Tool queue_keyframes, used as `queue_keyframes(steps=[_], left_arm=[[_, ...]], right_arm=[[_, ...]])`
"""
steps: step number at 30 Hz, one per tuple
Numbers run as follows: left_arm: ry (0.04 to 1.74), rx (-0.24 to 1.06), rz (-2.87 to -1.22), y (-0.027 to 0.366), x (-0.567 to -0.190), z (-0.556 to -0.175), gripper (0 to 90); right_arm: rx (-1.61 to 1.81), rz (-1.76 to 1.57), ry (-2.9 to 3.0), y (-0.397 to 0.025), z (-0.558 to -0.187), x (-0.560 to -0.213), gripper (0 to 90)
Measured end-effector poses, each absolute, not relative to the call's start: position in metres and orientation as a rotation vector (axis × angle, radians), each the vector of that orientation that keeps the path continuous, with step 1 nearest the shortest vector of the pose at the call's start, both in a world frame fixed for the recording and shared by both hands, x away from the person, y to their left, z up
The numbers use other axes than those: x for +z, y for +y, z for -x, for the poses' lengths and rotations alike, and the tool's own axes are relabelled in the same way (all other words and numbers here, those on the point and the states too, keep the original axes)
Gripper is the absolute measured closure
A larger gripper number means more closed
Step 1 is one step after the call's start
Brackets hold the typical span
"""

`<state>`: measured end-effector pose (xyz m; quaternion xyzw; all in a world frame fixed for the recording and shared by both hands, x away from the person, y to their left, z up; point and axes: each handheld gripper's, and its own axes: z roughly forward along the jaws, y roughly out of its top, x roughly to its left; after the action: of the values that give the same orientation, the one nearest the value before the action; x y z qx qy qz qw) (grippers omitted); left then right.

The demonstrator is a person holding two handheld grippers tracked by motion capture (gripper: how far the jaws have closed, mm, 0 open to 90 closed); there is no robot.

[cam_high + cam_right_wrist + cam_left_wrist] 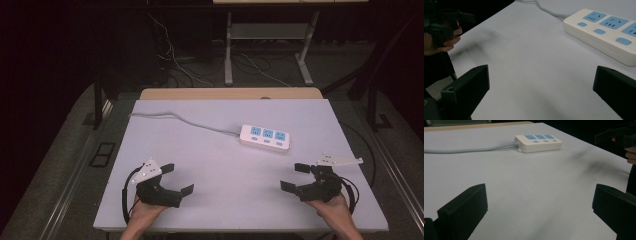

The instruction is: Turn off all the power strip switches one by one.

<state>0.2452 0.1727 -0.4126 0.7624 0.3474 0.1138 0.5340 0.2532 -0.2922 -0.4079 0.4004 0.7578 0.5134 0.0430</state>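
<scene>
A white power strip [265, 137] with three blue sockets and blue switches lies right of centre on the white table [210, 165]; its grey cable [175, 118] runs off to the back left. The strip [537, 143] lies far ahead in the left gripper view, and the strip [606, 32] is close at the upper right in the right gripper view. My left gripper [179, 179] is held near the front left edge, open, jaws wide apart, nothing between them. My right gripper [294, 176] is held near the front right, also open and empty. Each points inward toward the other.
A tan board edge [230, 93] runs along the table's far side. Beyond it stand a metal frame's legs [228, 50] and loose cables on the dark floor. The other hand's gripper [446, 22] is at the upper left of the right gripper view.
</scene>
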Motion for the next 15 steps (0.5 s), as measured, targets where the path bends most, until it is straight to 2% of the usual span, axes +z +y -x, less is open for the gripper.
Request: queue_keyframes(steps=[15], left_arm=[[0.826, 0.248, -1.836, 0.1716, -0.4147, -0.2465, 0.0]], right_arm=[[1.548, -1.223, 2.34, -0.2933, -0.2515, -0.4084, 0.4]])
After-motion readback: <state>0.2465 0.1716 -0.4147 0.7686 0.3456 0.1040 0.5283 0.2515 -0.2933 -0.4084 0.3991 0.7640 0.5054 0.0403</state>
